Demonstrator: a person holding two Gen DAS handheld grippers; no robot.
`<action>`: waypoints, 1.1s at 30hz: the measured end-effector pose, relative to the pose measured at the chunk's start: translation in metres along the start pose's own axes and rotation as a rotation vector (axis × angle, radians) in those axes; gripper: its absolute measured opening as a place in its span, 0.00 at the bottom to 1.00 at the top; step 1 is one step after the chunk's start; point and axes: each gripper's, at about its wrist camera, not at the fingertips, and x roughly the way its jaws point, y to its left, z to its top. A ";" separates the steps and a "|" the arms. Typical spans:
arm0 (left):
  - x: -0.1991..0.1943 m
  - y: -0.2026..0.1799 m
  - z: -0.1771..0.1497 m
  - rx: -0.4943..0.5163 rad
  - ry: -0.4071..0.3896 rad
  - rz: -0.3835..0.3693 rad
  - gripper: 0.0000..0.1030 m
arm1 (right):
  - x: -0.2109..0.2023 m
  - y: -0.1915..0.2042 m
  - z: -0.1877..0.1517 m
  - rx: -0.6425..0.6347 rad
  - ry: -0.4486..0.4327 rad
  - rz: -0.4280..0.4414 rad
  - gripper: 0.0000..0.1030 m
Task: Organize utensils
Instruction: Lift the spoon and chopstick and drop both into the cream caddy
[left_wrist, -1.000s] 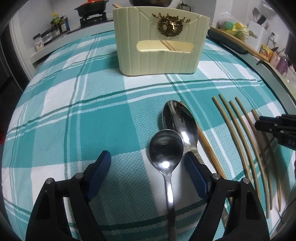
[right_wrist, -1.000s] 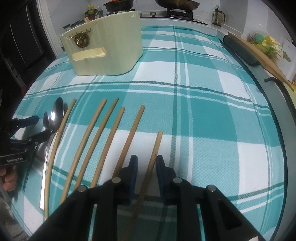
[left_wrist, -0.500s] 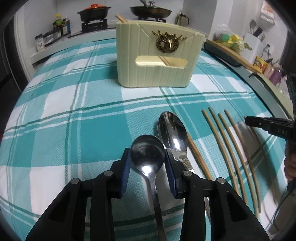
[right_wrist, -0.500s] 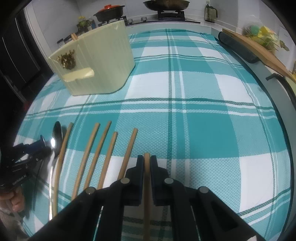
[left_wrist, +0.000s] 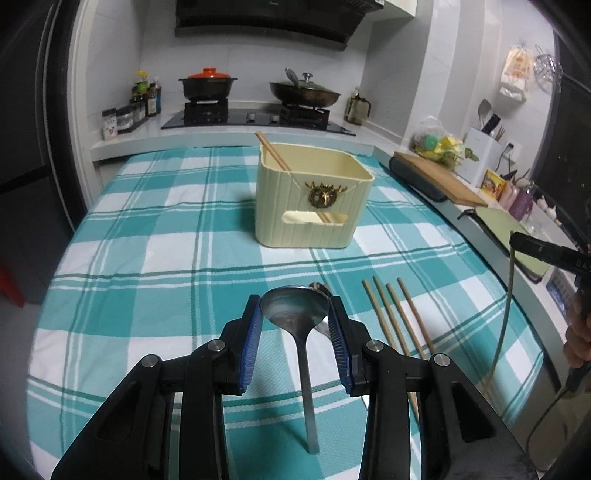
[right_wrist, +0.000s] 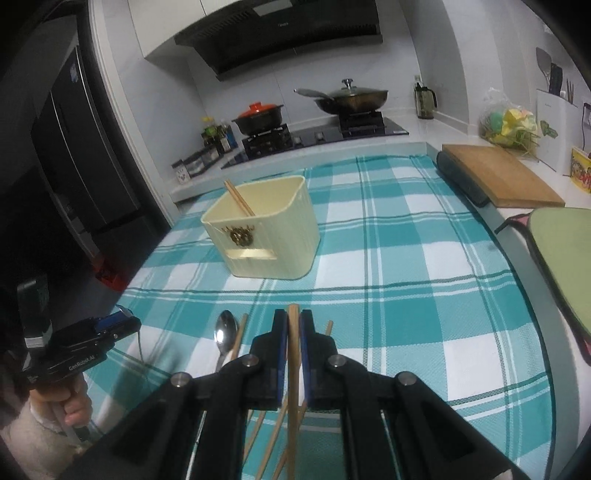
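Observation:
My left gripper is shut on a steel spoon by its bowl and holds it above the table, handle hanging down. A second spoon lies on the cloth just behind it and shows in the right wrist view. My right gripper is shut on a wooden chopstick, lifted off the cloth. Several chopsticks lie on the cloth between the grippers. The cream utensil holder stands ahead with one chopstick leaning inside; it also shows in the right wrist view.
The teal checked tablecloth covers the table. A wooden cutting board and a green mat lie along the right edge. A stove with pots stands behind. The fridge is at the left.
Both grippers have risen from the table. The left one lifted the spoon off the cloth; the right one lifted the chopstick. A second ago the left gripper was open and the right one was closing.

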 end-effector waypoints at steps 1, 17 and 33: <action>-0.007 0.001 0.001 -0.005 -0.011 -0.002 0.35 | -0.009 0.003 0.000 -0.002 -0.020 0.004 0.07; -0.052 -0.006 0.017 -0.024 -0.095 -0.055 0.35 | -0.073 0.040 0.009 -0.068 -0.232 -0.002 0.07; -0.064 0.011 0.118 -0.029 -0.147 -0.109 0.35 | -0.047 0.071 0.099 -0.193 -0.247 0.043 0.07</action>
